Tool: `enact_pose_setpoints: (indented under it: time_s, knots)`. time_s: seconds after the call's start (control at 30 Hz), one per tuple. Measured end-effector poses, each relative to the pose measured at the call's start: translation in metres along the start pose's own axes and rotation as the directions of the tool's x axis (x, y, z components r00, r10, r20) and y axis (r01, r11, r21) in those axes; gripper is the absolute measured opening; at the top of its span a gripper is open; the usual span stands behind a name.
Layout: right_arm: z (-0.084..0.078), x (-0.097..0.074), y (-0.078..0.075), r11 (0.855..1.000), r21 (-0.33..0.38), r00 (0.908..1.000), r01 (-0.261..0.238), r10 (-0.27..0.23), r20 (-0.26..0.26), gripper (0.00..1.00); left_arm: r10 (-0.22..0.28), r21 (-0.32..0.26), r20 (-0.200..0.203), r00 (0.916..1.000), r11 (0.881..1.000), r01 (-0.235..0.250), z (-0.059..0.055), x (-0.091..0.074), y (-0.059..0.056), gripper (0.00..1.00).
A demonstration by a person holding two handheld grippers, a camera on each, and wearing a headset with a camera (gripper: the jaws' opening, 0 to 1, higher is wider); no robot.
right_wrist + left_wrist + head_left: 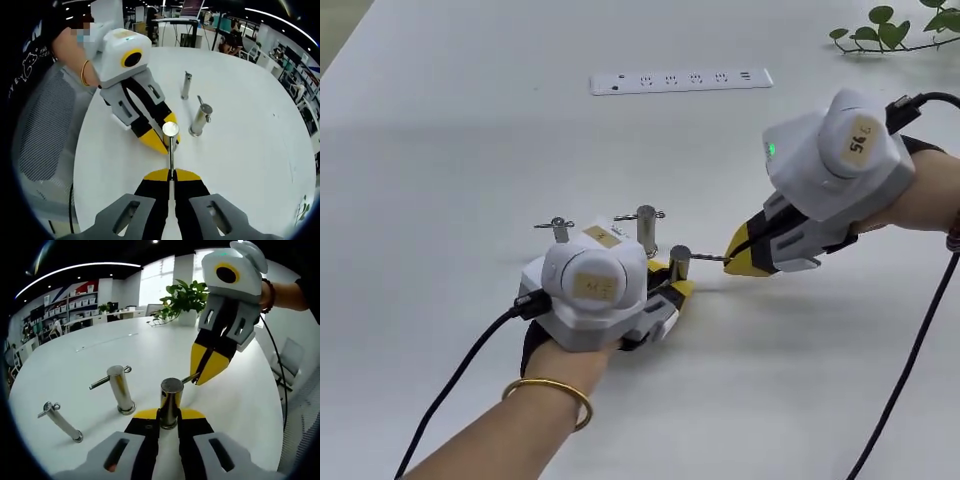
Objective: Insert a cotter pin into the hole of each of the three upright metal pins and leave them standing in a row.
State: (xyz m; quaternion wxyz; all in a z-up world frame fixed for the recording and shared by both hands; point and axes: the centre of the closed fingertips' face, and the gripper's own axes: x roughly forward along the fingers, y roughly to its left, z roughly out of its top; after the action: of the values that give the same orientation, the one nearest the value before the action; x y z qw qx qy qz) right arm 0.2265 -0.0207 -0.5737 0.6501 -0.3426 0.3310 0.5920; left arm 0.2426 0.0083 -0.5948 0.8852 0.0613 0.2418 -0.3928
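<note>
Your left gripper (pixel 672 292): yellow-tipped jaws closed narrowly around the base of the nearest short silvery steel cylinder pin (pixel 679 262), which stands upright mid-way across the white table (pixel 470 150).
Your right gripper (pixel 736 256): jaws pinched on a thin wire cotter pin (pixel 705 258), its tip meeting that pin's side near the top.
Middle pin (pixel 646 229): upright, with a cotter through it.
Far pin (pixel 559 229): likewise, further toward the left edge.
White power strip (pixel 681 80): near the far edge.
</note>
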Motion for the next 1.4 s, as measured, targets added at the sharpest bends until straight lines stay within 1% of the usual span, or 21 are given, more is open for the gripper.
enact_pose_setpoints:
  time_s: [0.3, 0.4, 0.53, 0.83, 0.97, 1.07, 1.23, 1.3, 1.33, 1.37, 1.4]
  knots:
    - [0.008, 0.002, -0.001, 0.999, -0.035, 1.0000, 0.001, -0.001, -0.005, 0.00, -0.004, 0.009, 0.002, 1.0000, 1.000, 0.004, 0.000, 0.000, 0.000, 0.10]
    - [0.011, 0.002, -0.001, 0.999, -0.037, 1.0000, -0.001, 0.001, -0.002, 0.00, -0.005, 0.008, 0.004, 1.0000, 1.000, 0.005, 0.000, 0.001, 0.000, 0.10]
    - [0.015, 0.004, -0.002, 0.999, -0.038, 1.0000, 0.000, 0.000, 0.002, 0.00, -0.007, -0.009, 0.009, 0.9999, 1.000, 0.007, 0.000, 0.001, 0.000, 0.10]
    - [0.022, 0.006, -0.002, 0.999, -0.041, 1.0000, 0.003, -0.002, 0.008, 0.00, -0.008, 0.000, 0.010, 0.9999, 1.000, 0.008, 0.000, 0.002, 0.000, 0.10]
    - [0.024, 0.007, -0.002, 0.999, -0.034, 0.9999, 0.003, -0.003, 0.015, 0.00, -0.006, 0.016, 0.015, 0.9999, 1.000, 0.005, 0.000, 0.002, 0.000, 0.10]
    - [0.025, 0.009, -0.005, 1.000, -0.023, 0.9997, 0.008, -0.008, 0.025, 0.00, -0.005, 0.021, 0.018, 0.9998, 1.000, 0.005, 0.000, 0.003, 0.000, 0.10]
    - [0.029, 0.011, -0.004, 1.000, -0.017, 0.9989, 0.017, -0.016, 0.043, 0.00, -0.002, 0.024, 0.019, 0.9998, 1.000, 0.002, 0.000, 0.003, 0.000, 0.10]
    - [0.030, 0.011, -0.005, 1.000, -0.004, 0.9983, 0.027, -0.027, 0.051, 0.00, 0.000, 0.024, 0.020, 0.9998, 1.000, 0.000, 0.000, 0.003, 0.000, 0.10]
    - [0.031, 0.011, -0.006, 0.999, 0.006, 0.9979, 0.034, -0.034, 0.055, 0.01, 0.001, 0.024, 0.020, 0.9998, 1.000, -0.001, 0.001, 0.003, 0.000, 0.10]
    - [0.031, 0.009, -0.008, 0.999, 0.022, 0.9974, 0.043, -0.044, 0.057, 0.04, 0.001, 0.025, 0.021, 0.9998, 1.000, -0.002, 0.001, 0.003, 0.000, 0.10]
    - [0.031, 0.008, -0.007, 0.999, 0.024, 0.9972, 0.038, -0.040, 0.063, 0.07, 0.002, 0.024, 0.021, 0.9998, 1.000, -0.002, 0.001, 0.003, 0.000, 0.10]
